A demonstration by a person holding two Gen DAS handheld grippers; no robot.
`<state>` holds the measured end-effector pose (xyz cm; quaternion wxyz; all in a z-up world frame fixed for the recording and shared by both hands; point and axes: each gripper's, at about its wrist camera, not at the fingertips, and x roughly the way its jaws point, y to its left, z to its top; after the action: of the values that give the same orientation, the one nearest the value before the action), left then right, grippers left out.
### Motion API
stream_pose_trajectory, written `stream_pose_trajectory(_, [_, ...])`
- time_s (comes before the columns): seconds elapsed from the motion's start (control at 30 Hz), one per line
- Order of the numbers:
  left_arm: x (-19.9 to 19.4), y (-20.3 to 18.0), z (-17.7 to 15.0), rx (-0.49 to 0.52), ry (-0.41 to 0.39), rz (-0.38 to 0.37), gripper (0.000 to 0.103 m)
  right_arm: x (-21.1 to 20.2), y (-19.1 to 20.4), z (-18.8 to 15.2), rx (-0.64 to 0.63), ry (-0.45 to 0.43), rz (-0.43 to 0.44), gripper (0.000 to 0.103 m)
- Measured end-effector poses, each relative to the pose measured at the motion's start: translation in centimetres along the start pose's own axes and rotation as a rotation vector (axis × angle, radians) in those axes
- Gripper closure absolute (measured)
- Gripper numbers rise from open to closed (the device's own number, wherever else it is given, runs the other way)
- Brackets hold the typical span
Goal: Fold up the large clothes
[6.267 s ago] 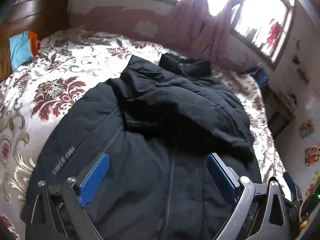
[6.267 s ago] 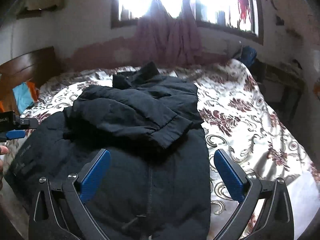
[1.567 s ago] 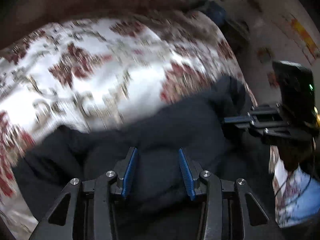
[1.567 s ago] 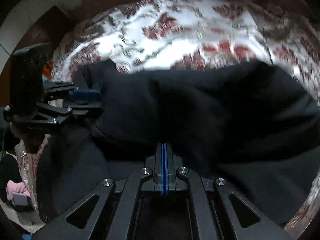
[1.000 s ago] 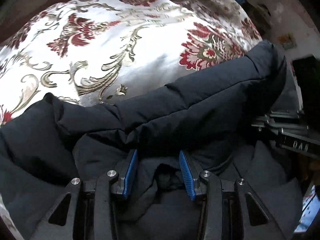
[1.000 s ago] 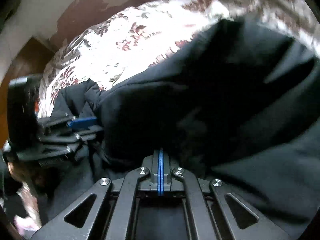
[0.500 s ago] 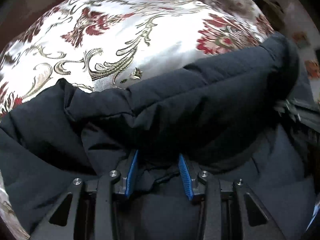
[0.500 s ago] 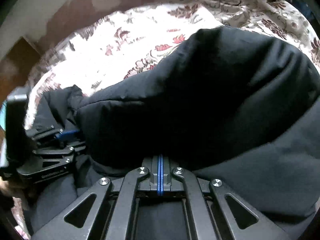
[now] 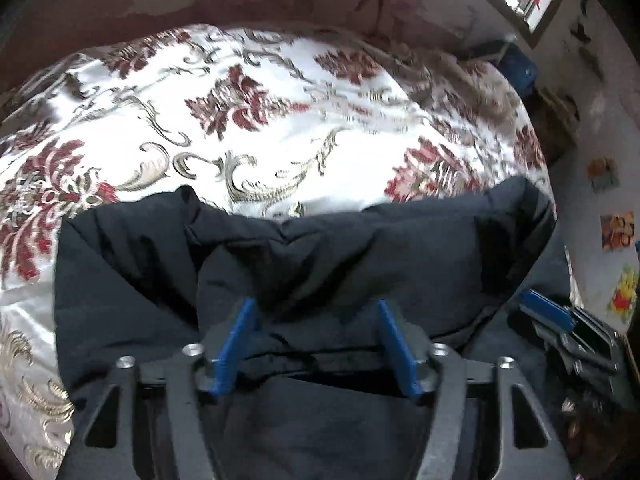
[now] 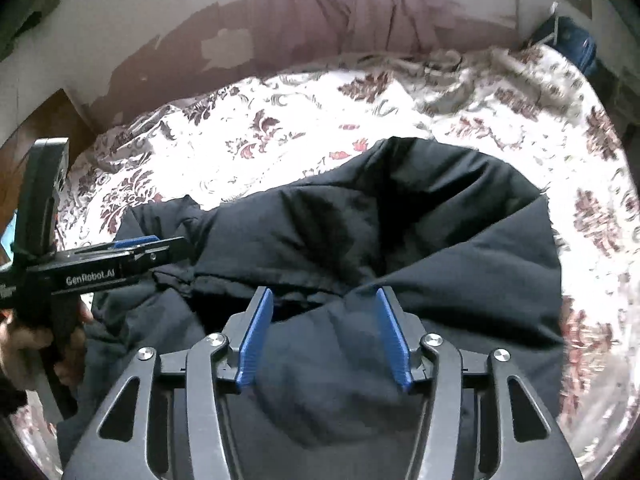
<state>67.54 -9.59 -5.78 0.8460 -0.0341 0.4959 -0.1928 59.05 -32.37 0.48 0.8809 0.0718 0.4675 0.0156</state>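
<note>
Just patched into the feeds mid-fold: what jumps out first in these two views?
The bulky black padded jacket fills the near half of both views, doubled over on itself on the white bedspread with dark red floral print. Both grippers are open over it: the left gripper with blue pads either side of a fold, the right gripper likewise. Behind the bed hangs a mauve curtain.

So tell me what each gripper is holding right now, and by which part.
Nothing. The left gripper and right gripper both have open jaws over the folded black jacket.
</note>
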Motion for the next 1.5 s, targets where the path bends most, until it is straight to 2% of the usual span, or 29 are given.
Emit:
stream_pose_trajectory(0.07, [-0.5,-0.7,0.3,0.0,-0.008,-0.01,0.04,-1.8,0.1,-0.4,-0.008,-0.022,-0.017,0.044])
stream_pose_trajectory(0.1, [-1.0,-0.6,0.0,0.0,-0.012,-0.013,0.038,-2.5,0.4,-0.6,-0.011,-0.034,-0.027,0.037])
stream_pose_trajectory(0.13, [-1.6,-0.5,-0.3,0.001,-0.02,-0.017,0.035,-3.4,0.6,-0.8,-0.016,-0.048,-0.039,0.029])
stream_pose_trajectory(0.27, [-4.6,-1.5,-1.0,-0.004,-0.099,-0.031,0.02,-7.4,1.2,-1.8,-0.021,-0.114,-0.085,0.017])
stream_pose_trajectory(0.33, [-6.8,-2.2,-1.9,0.003,-0.137,-0.024,0.01,-9.5,1.3,-2.2,-0.007,-0.141,-0.097,0.007])
stream_pose_trajectory(0.5, [-11.2,-3.1,-3.7,0.019,-0.213,-0.017,0.001,-14.7,2.0,-3.8,0.004,-0.219,-0.133,0.002])
stream_pose_trajectory(0.7, [-17.4,-4.0,-7.5,0.054,-0.324,-0.011,0.0,-20.4,3.3,-6.9,-0.038,-0.321,-0.159,0.002])
stream_pose_trajectory(0.87, [-20.9,-4.7,-10.7,0.085,-0.388,0.002,0.0,-23.2,3.8,-10.3,-0.048,-0.363,-0.176,0.002])
stream_pose_trajectory(1.0, [-22.4,-5.2,-13.3,0.072,-0.428,0.057,0.0,-24.3,3.3,-13.0,-0.056,-0.389,-0.193,0.002])
stream_pose_trajectory(1.2, [-22.9,-5.4,-17.6,0.015,-0.404,0.127,0.0,-25.7,2.6,-14.7,-0.142,-0.443,-0.171,0.002])
stream_pose_trajectory(1.5, [-24.4,-7.2,-24.7,-0.012,-0.377,0.301,0.0,-25.3,2.5,-16.8,-0.261,-0.392,-0.086,0.002])
